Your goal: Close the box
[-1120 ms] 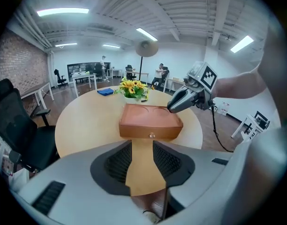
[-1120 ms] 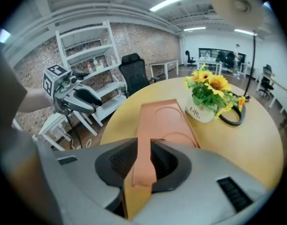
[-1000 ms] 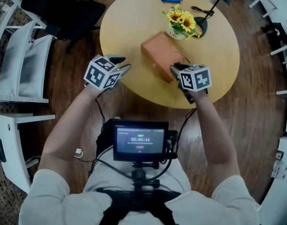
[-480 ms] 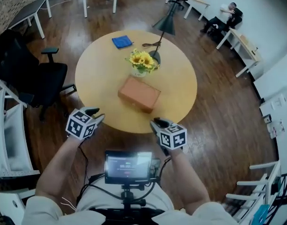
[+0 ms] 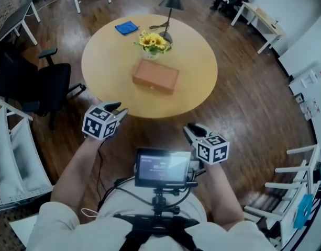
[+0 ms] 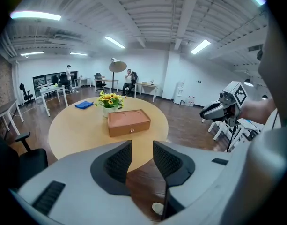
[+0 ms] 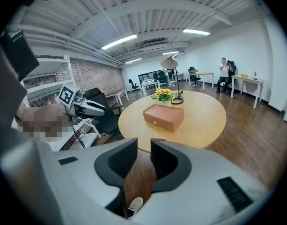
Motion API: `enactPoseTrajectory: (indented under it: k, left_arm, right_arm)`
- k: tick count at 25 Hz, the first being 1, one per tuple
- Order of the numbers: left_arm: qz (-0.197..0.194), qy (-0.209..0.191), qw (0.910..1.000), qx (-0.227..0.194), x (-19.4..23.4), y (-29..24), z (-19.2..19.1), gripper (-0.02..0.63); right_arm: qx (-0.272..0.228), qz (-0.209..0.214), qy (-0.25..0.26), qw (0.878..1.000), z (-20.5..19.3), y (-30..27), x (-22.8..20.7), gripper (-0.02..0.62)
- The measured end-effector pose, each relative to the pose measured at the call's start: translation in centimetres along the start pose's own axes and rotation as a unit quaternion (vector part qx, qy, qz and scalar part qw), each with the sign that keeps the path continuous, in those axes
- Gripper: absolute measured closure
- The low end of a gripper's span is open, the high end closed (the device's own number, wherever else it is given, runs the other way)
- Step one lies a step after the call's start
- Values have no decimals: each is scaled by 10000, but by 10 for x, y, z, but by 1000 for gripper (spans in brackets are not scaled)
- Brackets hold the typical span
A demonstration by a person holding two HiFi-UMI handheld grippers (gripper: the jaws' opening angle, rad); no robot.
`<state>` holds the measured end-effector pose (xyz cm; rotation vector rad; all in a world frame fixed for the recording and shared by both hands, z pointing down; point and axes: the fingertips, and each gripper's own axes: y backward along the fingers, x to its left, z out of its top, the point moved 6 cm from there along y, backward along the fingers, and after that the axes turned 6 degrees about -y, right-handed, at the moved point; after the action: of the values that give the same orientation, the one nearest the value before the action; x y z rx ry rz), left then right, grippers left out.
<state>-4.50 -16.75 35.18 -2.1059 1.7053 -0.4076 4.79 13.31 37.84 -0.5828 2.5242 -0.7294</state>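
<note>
The brown box (image 5: 155,76) lies with its lid down in the middle of the round wooden table (image 5: 108,56); it also shows as the box (image 6: 128,122) and the box (image 7: 163,116) in the two gripper views. Both grippers hang off the table, over the floor, well short of the box. My left gripper (image 5: 120,109) is at the table's near edge, and its jaws (image 6: 142,145) stand apart with nothing between them. My right gripper (image 5: 188,129) is lower right, jaws (image 7: 143,145) apart and empty too.
A vase of sunflowers (image 5: 152,42), a black lamp (image 5: 170,3) and a blue cloth (image 5: 126,27) sit on the table behind the box. A black office chair (image 5: 42,82) stands at the left, and white shelving (image 5: 13,156) is nearer. A monitor (image 5: 163,167) rides at my chest.
The person has backed away from the table. Both grippers have drawn back from the box, which now lies farther off. The jaws look unchanged.
</note>
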Motion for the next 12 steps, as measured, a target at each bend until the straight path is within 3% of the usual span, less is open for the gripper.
enactPoseTrajectory:
  k: [4, 12]
  left_arm:
    - [60, 49, 10000, 34, -23, 22, 1, 460]
    - [299, 77, 9994, 161, -102, 71, -21, 460]
  right_arm:
    - [-138, -82, 8, 9999, -8, 36, 13, 506]
    - [-228, 223, 36, 9995, -63, 91, 40, 505]
